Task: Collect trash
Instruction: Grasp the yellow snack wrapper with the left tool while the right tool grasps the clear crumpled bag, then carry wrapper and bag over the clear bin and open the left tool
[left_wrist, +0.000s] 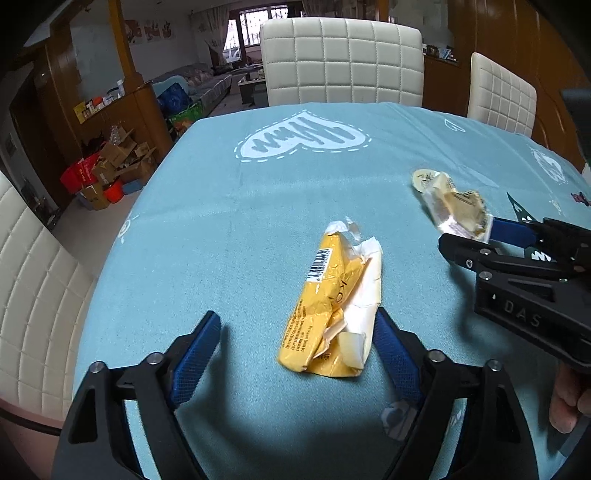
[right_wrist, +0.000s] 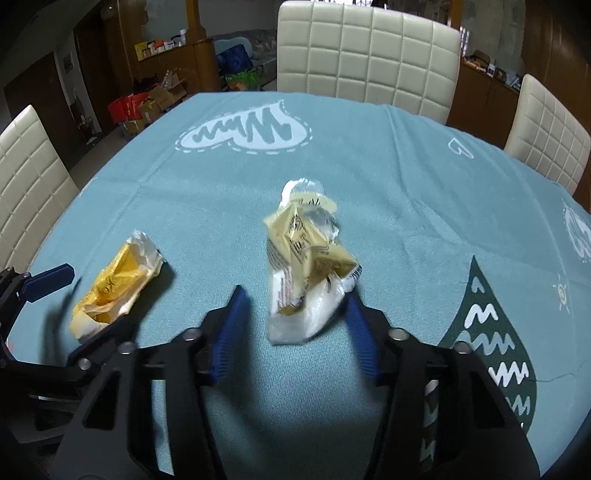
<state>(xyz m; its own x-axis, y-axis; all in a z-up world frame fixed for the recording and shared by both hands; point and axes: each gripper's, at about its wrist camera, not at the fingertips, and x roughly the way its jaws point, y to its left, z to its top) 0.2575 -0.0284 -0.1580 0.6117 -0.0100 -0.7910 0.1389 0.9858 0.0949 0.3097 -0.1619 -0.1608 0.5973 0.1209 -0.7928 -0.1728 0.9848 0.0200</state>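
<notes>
Grasp step, judged; left gripper (left_wrist: 297, 328) spread wide around yellow wrapper (left_wrist: 330, 302), on tablecloth (left_wrist: 229, 206) nearer than white heart print (left_wrist: 303, 138); right gripper (right_wrist: 295, 302) wide around pale wrapper (right_wrist: 306, 266), right of yellow wrapper; next: close both, lift.

Table under a teal cloth printed with white scribbled hearts (left_wrist: 258, 206) carries a crumpled yellow-and-white snack wrapper with a barcode (left_wrist: 328, 302) and, well apart, a crumpled clear-and-pale-yellow plastic wrapper (right_wrist: 306, 266)
</notes>
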